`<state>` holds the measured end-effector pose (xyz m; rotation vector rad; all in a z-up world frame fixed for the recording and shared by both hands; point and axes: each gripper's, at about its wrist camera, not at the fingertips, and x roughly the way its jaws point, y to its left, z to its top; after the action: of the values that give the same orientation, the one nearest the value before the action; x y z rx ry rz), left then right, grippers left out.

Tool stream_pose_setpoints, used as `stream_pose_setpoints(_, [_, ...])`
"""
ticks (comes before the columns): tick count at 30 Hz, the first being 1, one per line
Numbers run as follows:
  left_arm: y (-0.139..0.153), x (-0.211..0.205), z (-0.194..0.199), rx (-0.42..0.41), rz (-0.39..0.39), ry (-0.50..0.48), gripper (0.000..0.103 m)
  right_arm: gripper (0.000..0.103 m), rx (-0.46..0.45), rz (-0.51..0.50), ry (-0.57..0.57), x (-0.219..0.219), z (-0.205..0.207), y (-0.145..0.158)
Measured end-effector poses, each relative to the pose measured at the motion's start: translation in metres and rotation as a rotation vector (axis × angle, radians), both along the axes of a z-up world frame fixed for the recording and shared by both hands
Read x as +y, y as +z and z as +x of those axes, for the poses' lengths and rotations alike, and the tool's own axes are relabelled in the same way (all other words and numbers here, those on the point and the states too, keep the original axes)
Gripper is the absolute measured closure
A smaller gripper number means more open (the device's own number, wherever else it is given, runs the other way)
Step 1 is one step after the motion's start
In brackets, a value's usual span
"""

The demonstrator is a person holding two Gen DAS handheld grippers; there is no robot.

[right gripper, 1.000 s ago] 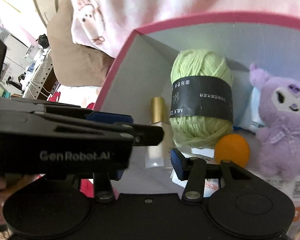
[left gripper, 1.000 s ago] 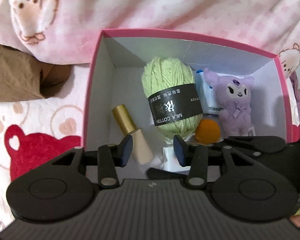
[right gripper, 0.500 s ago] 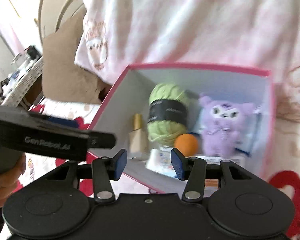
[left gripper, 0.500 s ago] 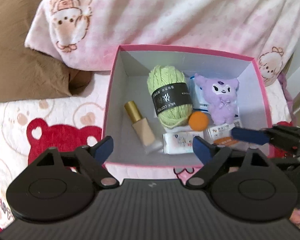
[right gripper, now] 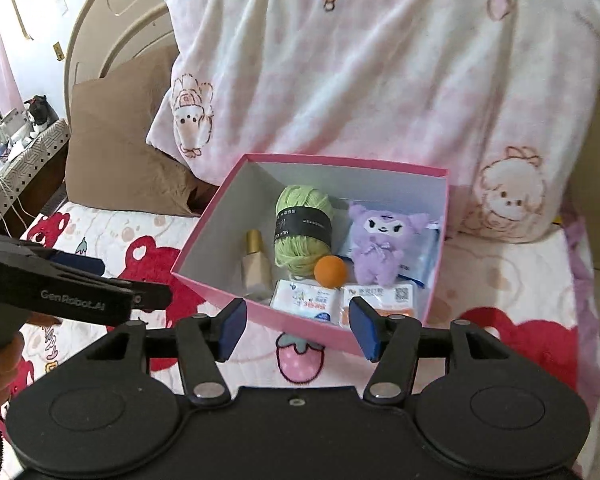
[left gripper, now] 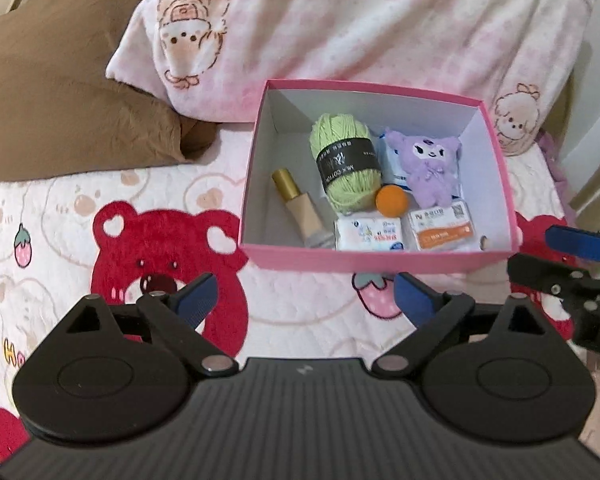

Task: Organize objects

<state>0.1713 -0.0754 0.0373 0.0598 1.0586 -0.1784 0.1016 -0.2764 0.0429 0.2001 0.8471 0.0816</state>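
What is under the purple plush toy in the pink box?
The purple plush toy lies on a white and blue packet, whose edges show beside it inside the pink box. The rest of the packet is covered, so its print cannot be read.

Left gripper [left gripper: 304,294]: matte black plastic body, ribbed top panel with a small white mark, two round black discs, scissor-style link arms with silver rivets, blue rubber pads [left gripper: 198,294] on the fingers. Right gripper [right gripper: 298,328]: same black build, smooth top panel with one small screw, blue pads [right gripper: 232,330]. White "GenRobot.AI" lettering on the left unit's side.
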Motion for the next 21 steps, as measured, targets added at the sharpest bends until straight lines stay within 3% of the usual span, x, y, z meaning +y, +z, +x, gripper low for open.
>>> stream_pose_setpoints(11, [0.011, 0.013, -0.054, 0.002, -0.004, -0.011, 0.007, 0.030, -0.020, -0.038, -0.022, 0.020, -0.046, 0.020])
stream_pose_setpoints(19, [0.011, 0.020, -0.080, -0.011, 0.014, -0.009, 0.007, 0.025, 0.036, -0.032, -0.087, 0.026, -0.062, 0.006])
stream_pose_setpoints(21, [0.008, 0.022, -0.084, -0.015, 0.024, -0.003, 0.007, 0.016, 0.053, -0.036, -0.115, 0.026, -0.064, 0.000])
